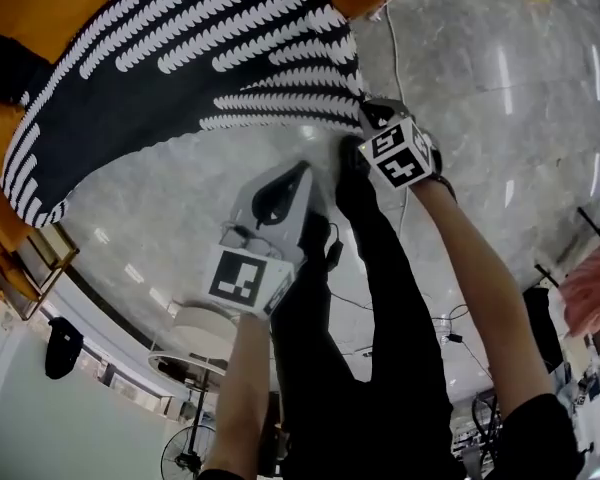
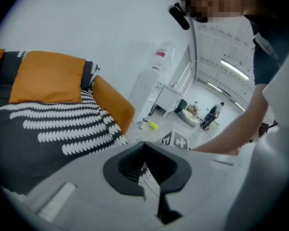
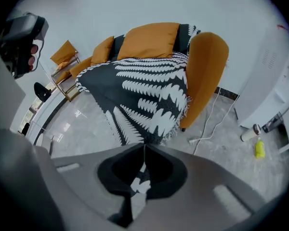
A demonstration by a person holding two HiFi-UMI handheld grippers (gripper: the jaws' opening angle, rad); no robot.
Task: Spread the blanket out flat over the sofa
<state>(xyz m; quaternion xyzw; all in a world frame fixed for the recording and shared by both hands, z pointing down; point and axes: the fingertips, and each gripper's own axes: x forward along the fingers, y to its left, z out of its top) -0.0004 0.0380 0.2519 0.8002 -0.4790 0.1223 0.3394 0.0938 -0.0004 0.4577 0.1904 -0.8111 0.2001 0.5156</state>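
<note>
The blanket (image 3: 144, 95) drapes over the sofa (image 3: 209, 66) at upper centre, its lower edge clenched in the right gripper (image 3: 143, 148). The left gripper (image 2: 144, 146) is clamped shut on nothing, so a one-sided tug could drag the blanket crooked toward the floor (image 3: 86, 124).

No legible text or numbers

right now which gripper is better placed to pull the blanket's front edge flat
Right. The right gripper is shut on a front corner of the blanket; the left gripper, jaws together and empty, hangs over floor short of the hem.
</note>
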